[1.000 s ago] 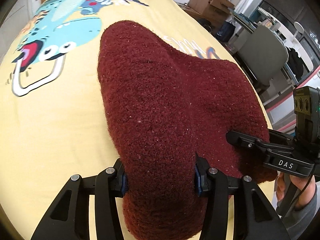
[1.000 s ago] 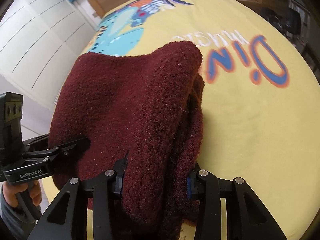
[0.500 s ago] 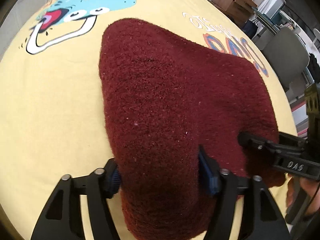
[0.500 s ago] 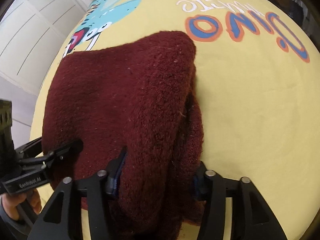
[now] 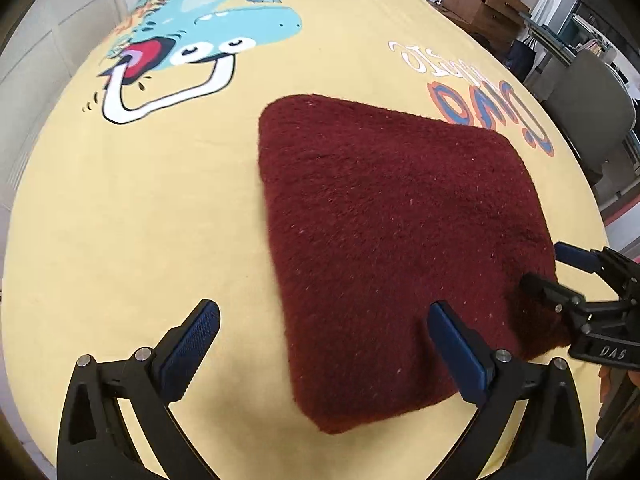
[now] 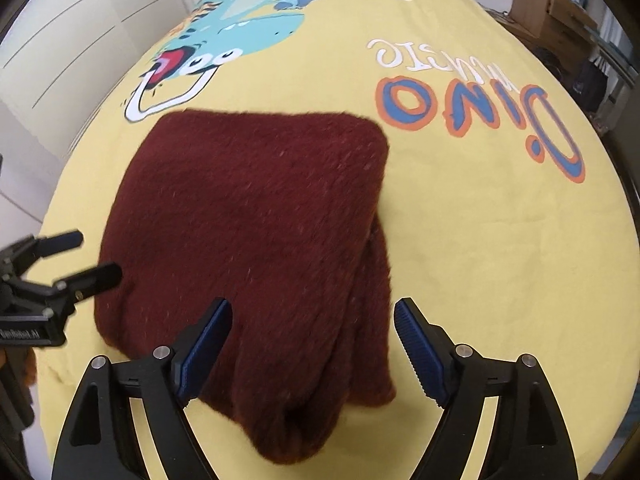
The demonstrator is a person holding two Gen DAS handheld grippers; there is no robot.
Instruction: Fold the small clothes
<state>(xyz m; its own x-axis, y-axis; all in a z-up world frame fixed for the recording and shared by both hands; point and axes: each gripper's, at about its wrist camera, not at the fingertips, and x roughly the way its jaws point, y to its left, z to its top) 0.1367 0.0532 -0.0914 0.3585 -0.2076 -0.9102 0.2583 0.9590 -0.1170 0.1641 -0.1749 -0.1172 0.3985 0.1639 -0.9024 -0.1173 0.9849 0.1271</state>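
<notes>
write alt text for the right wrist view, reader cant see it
A folded dark red fuzzy garment lies on a yellow dinosaur-print bedspread. The right gripper hangs open over its near edge, and the left gripper sits open at its left side.

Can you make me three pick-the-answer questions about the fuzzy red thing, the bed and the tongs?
1. Where does the folded garment lie?
A. on the yellow dinosaur bedspread
B. on the floor
C. on a chair

2. What colour is the garment?
A. blue
B. dark red
C. green

3. How are the left tongs and right tongs?
A. both shut
B. one shut
C. both open

A: yellow cloth shows all around it.
B: its fuzzy surface is maroon.
C: each pair's blue pads stand apart, gripping nothing.
</notes>
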